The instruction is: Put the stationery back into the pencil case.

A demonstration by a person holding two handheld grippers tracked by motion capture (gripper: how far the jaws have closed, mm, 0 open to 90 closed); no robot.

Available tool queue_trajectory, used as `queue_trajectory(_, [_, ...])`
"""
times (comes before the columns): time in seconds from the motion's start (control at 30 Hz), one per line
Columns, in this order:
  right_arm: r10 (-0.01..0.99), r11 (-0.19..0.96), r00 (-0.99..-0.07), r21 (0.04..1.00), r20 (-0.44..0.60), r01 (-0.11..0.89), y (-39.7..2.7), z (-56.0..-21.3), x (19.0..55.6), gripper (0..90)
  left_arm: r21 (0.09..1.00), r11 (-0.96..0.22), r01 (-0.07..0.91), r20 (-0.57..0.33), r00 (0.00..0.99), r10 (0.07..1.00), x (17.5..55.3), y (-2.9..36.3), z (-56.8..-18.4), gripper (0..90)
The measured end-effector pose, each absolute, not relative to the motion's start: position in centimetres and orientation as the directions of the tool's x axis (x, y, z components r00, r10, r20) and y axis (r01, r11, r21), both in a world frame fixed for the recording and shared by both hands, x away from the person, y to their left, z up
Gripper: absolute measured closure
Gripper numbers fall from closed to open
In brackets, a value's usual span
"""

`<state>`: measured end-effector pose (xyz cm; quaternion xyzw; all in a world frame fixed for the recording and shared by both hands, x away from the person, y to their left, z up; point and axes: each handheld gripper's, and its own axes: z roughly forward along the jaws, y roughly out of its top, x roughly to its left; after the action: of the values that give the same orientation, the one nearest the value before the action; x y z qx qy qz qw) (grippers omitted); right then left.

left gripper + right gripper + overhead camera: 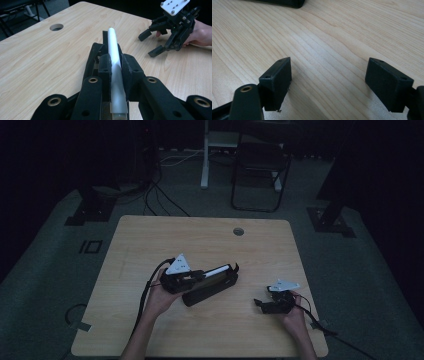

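My left gripper [200,274] is shut on a white rod [218,269], gripping it near one end. In the left gripper view the rod [113,45] runs forward from between the pads [105,71], slightly above the table. A long black case [210,290] lies just beneath and in front of the rod, near the table's middle. My right gripper [260,304] rests low at the right of the wooden table [150,240], and its jaws stand wide apart. In the right gripper view nothing lies between its pads [276,81], just bare wood. The right gripper [150,44] also appears in the left gripper view, held in a hand.
A round cable hole [238,231] sits near the table's far edge. Beyond the table stand a dark chair [260,167] and a white post [205,155], with cables on the floor. The black case's corner [284,2] lies at the top of the right gripper view.
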<state>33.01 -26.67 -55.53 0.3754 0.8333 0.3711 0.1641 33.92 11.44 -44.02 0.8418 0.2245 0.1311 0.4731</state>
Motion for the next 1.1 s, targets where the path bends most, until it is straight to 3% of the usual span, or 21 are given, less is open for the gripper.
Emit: queue_trajectory(1.1, [0.747,0.444,-0.665,0.742,0.004,0.503,-26.7,-55.5,33.0,21.2,0.828,-0.477,0.294,-0.017,0.864,0.503,35.5,10.6,-45.8,78.5])
